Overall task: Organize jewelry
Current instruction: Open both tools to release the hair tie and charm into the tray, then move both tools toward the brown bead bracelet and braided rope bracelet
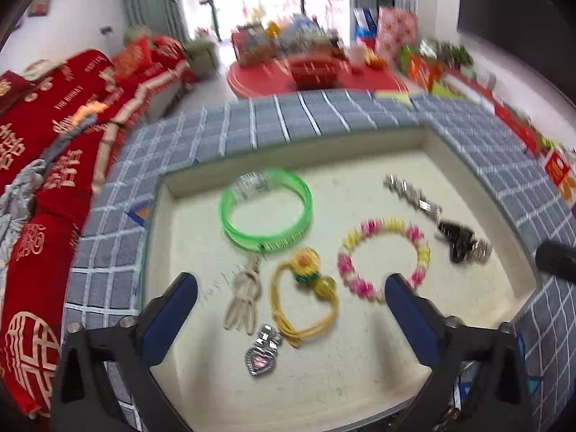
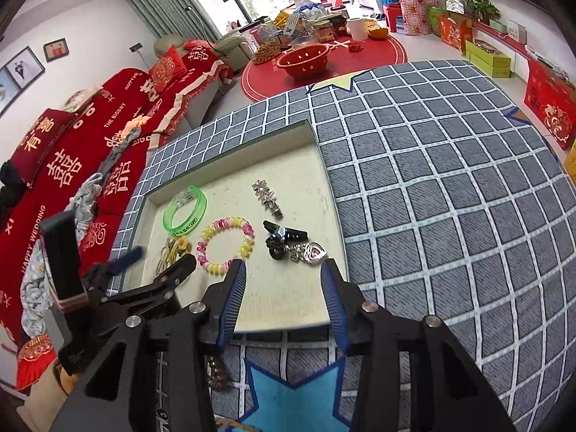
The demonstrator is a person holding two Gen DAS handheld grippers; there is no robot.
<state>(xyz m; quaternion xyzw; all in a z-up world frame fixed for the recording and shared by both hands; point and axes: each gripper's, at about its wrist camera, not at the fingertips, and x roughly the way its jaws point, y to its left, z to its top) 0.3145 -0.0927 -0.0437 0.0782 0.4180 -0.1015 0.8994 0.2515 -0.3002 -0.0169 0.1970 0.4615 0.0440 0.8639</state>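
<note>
A shallow cream tray [image 1: 324, 388] lies on the checked grey cloth and holds the jewelry. In it are a green bangle [image 1: 266, 208], a pink-and-yellow bead bracelet [image 1: 385, 255], a silver hair clip [image 1: 410, 194], a black clip [image 1: 460, 241], a yellow cord with a flower charm [image 1: 306, 295], a beige tassel [image 1: 244, 298] and a silver heart pendant with a pink stone [image 1: 261, 352]. My left gripper [image 1: 291, 306] hangs wide open over the cord and pendant, touching neither. My right gripper [image 2: 284, 288] stands open over bare tray [image 2: 280, 165], just short of a second heart pendant [image 2: 315, 252] beside the black clip [image 2: 284, 239].
The checked cloth [image 2: 450, 198] stretches wide to the right of the tray. A red-covered sofa [image 2: 72, 151] runs along the left. Farther back, a round red mat [image 2: 324, 68] carries a red bowl and clutter. Boxes line the right wall.
</note>
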